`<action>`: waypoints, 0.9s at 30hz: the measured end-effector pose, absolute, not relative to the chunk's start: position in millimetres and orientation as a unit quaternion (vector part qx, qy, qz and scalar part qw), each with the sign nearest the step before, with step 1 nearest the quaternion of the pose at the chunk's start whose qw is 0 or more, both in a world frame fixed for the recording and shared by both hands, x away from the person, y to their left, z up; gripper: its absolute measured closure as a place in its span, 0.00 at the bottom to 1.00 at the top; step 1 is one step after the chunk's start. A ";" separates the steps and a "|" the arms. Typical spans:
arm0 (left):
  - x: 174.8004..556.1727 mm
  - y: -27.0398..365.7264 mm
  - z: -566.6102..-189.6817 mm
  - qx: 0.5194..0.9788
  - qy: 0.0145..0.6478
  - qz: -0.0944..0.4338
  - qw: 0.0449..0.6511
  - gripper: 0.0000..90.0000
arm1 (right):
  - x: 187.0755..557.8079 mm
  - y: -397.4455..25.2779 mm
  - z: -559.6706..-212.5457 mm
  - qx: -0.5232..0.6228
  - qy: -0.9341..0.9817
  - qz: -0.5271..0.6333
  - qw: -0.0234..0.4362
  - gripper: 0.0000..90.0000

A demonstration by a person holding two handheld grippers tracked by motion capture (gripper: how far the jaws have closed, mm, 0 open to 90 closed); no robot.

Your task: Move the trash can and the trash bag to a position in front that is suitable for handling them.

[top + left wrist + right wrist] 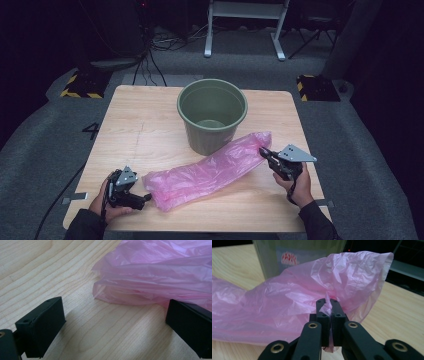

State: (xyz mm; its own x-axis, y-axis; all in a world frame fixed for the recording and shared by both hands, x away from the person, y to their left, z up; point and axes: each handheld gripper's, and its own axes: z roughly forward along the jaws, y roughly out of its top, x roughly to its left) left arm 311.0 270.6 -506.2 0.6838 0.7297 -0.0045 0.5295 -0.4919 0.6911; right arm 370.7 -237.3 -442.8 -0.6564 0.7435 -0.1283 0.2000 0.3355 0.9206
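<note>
The bag is thin, see-through pink plastic, crumpled and lying flat in a long strip on the table. It runs slantwise from near the front edge, left of middle, up toward the right edge, passing just in front of the bin. Its right end is lifted and bunched; its left end lies in loose folds.
</note>
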 end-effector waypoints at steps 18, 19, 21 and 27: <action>309.8 270.3 -506.2 0.848 0.377 0.150 0.341 0.02 | 364.6 -209.9 -411.0 0.230 0.758 0.533 0.297 0.99; 309.8 270.3 -506.2 0.848 0.377 0.150 0.341 0.02 | 363.9 -209.0 -410.2 0.227 0.759 0.533 0.297 0.99; 309.8 270.3 -506.2 0.848 0.377 0.150 0.341 0.02 | 363.0 -207.9 -409.5 0.223 0.759 0.534 0.298 0.99; 309.8 270.3 -506.2 0.848 0.377 0.150 0.341 0.02 | 359.5 -202.7 -402.9 0.204 0.756 0.545 0.300 0.99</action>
